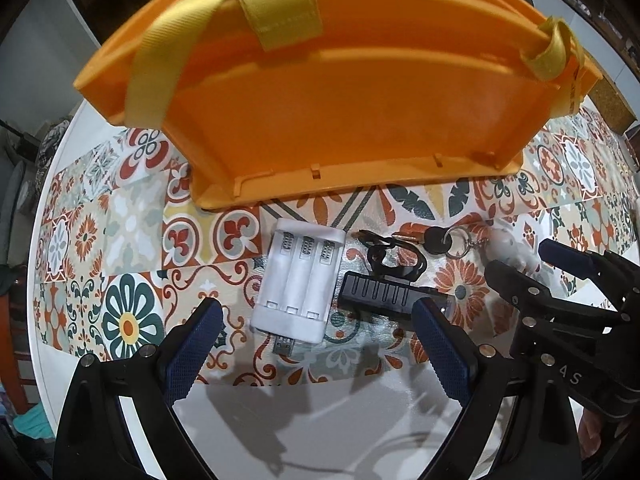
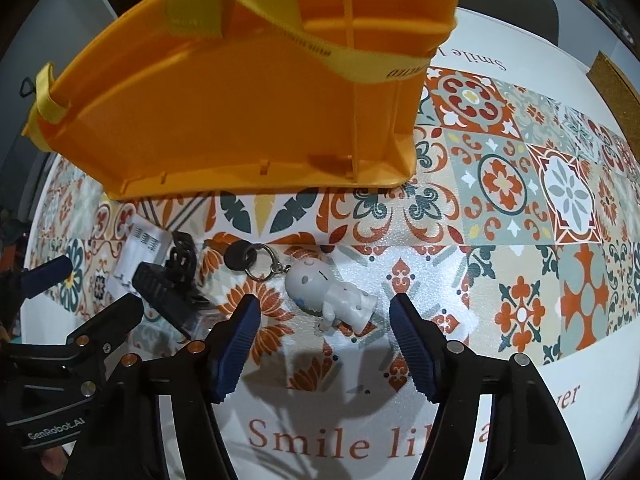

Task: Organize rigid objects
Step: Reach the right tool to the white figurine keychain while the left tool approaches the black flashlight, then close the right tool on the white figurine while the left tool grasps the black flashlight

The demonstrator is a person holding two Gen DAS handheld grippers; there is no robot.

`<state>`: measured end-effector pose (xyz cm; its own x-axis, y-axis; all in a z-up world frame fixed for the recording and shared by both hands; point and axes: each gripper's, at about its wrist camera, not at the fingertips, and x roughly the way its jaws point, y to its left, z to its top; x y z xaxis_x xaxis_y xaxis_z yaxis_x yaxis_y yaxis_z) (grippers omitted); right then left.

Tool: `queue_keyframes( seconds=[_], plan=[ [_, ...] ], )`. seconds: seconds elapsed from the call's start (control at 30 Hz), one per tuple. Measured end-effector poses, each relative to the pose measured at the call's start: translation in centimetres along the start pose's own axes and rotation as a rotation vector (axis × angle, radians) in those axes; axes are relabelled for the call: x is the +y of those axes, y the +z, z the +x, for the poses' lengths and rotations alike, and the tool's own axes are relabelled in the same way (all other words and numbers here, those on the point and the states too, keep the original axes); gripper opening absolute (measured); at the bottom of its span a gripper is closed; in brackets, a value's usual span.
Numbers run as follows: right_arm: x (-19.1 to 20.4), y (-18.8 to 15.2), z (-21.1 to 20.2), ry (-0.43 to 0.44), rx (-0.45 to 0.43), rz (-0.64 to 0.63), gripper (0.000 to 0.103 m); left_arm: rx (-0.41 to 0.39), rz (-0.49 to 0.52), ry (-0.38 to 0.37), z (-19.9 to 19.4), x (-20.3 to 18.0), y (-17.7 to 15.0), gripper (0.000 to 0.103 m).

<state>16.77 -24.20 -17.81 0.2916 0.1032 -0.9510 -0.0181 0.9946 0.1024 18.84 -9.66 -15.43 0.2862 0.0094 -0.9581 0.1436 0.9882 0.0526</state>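
One charger (image 1: 298, 286), one keyring (image 2: 310, 280), one bin (image 1: 340, 120).

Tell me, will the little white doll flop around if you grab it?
The doll looks like hard plastic, so it probably stays stiff. Its keyring and key hang on a chain, so they will likely dangle and swing. Its smooth, rounded body might slip.

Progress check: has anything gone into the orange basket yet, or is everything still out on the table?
Done: nothing visibly. In hand: nothing; the right gripper brackets the white figurine keychain and the open left gripper frames the white battery charger. Left: both, plus the black clip, into the orange basket.
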Motion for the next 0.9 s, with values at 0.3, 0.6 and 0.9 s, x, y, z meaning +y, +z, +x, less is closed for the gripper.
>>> queue_keyframes(
  seconds=[0.3,0.6,0.9],
  plan=[
    [1.2,1.0,1.5,-0.034,-0.012,-0.059,0.058,0.016,0.005,0.003,1.1,0.1,0.3,0.097],
    [3.0,2.8,3.3,-0.040,-0.002,-0.095,0.054,0.035,-0.015,-0.021,1.9,0.9,0.3,0.097],
    [3.7,2.6,4.3,-0.039,-0.016,-0.091,0.053,0.034,-0.019,-0.026,2.0,1.7,0.1,0.097]
  ],
)
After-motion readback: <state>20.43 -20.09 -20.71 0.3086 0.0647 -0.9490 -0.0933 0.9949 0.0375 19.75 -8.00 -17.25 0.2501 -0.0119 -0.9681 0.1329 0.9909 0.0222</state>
